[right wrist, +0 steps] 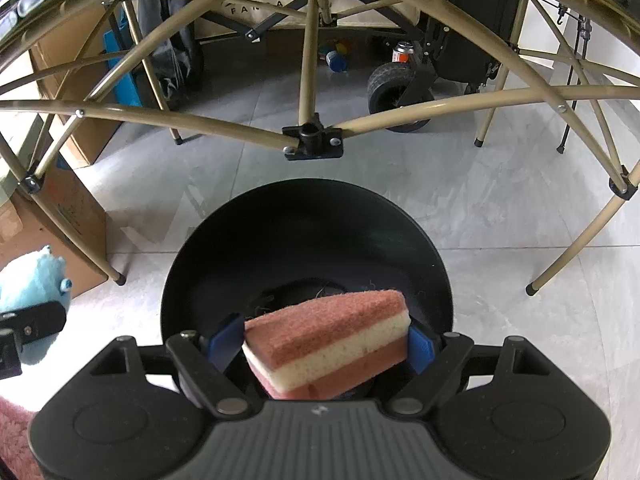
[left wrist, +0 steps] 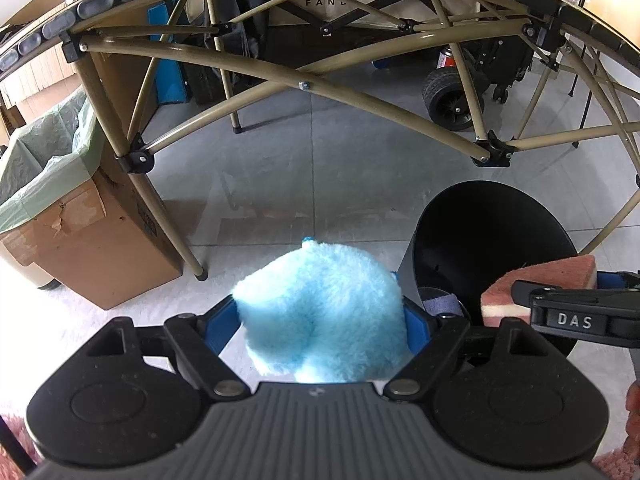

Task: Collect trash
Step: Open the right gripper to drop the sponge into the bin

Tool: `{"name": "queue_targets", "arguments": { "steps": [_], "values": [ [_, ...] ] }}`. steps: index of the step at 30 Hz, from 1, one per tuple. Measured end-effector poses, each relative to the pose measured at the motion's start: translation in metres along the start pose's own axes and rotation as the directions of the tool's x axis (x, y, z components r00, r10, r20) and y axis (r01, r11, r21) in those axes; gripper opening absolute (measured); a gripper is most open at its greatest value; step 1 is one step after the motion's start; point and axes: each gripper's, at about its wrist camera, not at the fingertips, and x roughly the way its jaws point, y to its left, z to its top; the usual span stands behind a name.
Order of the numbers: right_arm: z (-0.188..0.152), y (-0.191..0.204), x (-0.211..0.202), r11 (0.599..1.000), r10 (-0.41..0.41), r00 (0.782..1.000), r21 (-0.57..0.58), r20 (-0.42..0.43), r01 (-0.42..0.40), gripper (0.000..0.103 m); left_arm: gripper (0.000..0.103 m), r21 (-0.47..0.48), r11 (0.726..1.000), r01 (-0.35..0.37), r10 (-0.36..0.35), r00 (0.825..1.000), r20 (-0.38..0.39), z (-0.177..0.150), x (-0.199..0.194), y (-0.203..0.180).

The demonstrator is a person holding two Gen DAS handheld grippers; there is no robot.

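My left gripper [left wrist: 320, 316] is shut on a fluffy light-blue plush toy [left wrist: 320, 308], which fills the gap between its blue pads. It hangs just left of a round black bin [left wrist: 492, 232] on the floor. My right gripper [right wrist: 326, 340] is shut on a pink and cream layered sponge [right wrist: 326, 340], held tilted right over the open mouth of the black bin [right wrist: 308, 236]. In the left wrist view the sponge [left wrist: 520, 292] and right gripper show at the right edge. The plush toy [right wrist: 32, 276] shows at the left edge of the right wrist view.
A folding table's tan metal frame [left wrist: 304, 86] arches over the grey tiled floor. A cardboard box [left wrist: 100, 248] lined with a green bag stands at left beside a table leg. A black-wheeled cart [right wrist: 396, 92] sits behind. Pink rug [right wrist: 16, 440] lies at the near edge.
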Motion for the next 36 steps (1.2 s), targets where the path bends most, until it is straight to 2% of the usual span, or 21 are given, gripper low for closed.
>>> {"name": "queue_targets", "arguments": {
  "steps": [7,10,12,21,36],
  "values": [
    [0.001,0.002,0.001,1.0,-0.002,1.0,-0.011,0.011,0.002,0.085,0.083,0.003,1.0,0.004,-0.004,1.0,0.007,-0.001,-0.002,-0.001],
    [0.001,0.002,0.002,1.0,0.002,1.0,-0.009,0.003,-0.002,0.092,0.083,0.007,1.0,0.004,-0.004,1.0,0.007,-0.002,-0.002,-0.001],
    [0.001,0.001,0.002,1.0,0.008,1.0,-0.003,0.0,-0.008,0.103,0.083,0.007,1.0,0.003,-0.004,1.0,0.008,-0.002,-0.003,-0.002],
    [0.001,-0.003,0.005,1.0,0.005,1.0,0.02,-0.01,-0.005,0.103,0.083,0.023,1.0,0.004,-0.004,1.0,0.004,-0.003,-0.001,-0.005],
    [-0.001,-0.021,-0.015,0.999,-0.002,0.999,0.055,0.036,0.0,0.103,0.083,0.042,0.999,0.022,-0.023,0.999,0.021,-0.005,-0.006,-0.012]
  ]
}}
